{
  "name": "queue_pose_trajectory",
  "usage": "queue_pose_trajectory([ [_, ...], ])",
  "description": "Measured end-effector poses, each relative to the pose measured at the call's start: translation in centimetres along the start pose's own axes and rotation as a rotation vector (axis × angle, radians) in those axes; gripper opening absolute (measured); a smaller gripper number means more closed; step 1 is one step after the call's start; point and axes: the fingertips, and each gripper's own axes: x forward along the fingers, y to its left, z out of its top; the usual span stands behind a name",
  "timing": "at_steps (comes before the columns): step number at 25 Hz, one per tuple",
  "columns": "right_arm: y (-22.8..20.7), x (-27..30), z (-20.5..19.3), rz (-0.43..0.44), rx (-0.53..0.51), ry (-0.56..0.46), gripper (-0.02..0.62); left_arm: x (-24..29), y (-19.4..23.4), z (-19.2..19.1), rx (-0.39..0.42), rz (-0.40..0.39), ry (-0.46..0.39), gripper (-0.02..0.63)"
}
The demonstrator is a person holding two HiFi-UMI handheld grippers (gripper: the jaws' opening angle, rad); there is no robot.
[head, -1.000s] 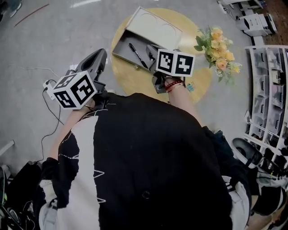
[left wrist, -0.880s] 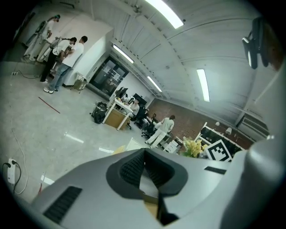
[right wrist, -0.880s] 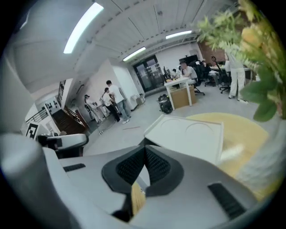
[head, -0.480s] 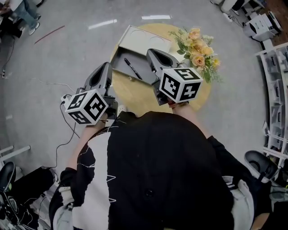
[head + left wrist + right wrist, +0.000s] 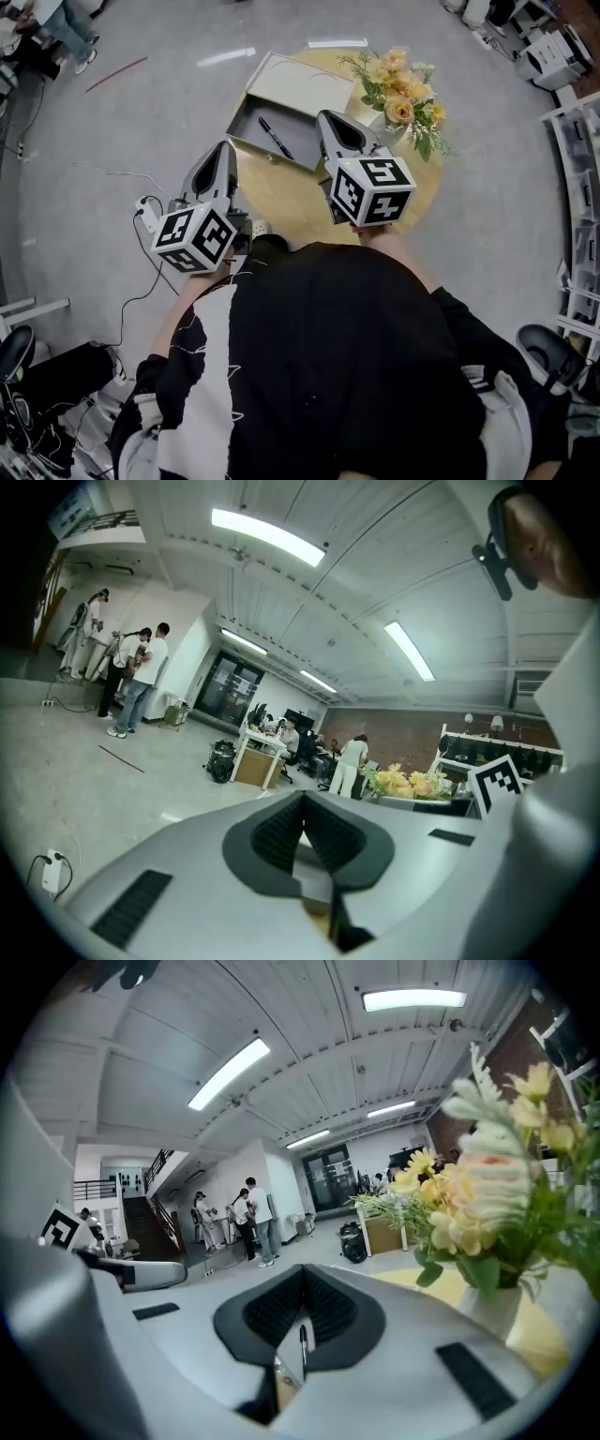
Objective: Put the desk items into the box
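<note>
A slim black pen (image 5: 276, 138) lies flat in the open grey box (image 5: 246, 124) on the round yellow bench (image 5: 281, 199). Its long axis runs on a slant, from the far left of the dark tray towards the near right. Which end is the tip cannot be told. It lies apart from the tray walls, with the pale lid (image 5: 302, 82) folded back on the far side. The left tongs (image 5: 223, 150) are closed and empty, held off the bench's near-left edge with their nose towards the box. The right tongs (image 5: 330, 120) are also closed with nothing gripped. They are held above the bench just right of the box. A vase of yellow and peach flowers (image 5: 400, 90) stands on the bench to their right.
</note>
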Motion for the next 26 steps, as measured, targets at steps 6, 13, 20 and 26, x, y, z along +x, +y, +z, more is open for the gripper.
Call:
queue_pose_trajectory([
  [6,-2.1,-3.5,-1.0,-0.001,-0.005,0.010,0.005,-1.2,-3.6,-2.1,0.005,-0.003,0.002,0.011],
  [13,-6.0,-0.9,-3.0,-0.019,-0.020,0.032,0.005,3.3,-2.8,-4.8,-0.012,-0.020,0.019,0.011],
  [20,-3.3,1.9,-4.1,-0.055,-0.044,0.086,0.005,2.8,1.2,-3.7,-0.034,-0.038,0.039,0.011],
  [26,1.8,-14.9,-6.6,-0.022,-0.046,0.081,0.005,-13.2,-7.7,-7.0,-0.024,0.003,0.009,0.011],
])
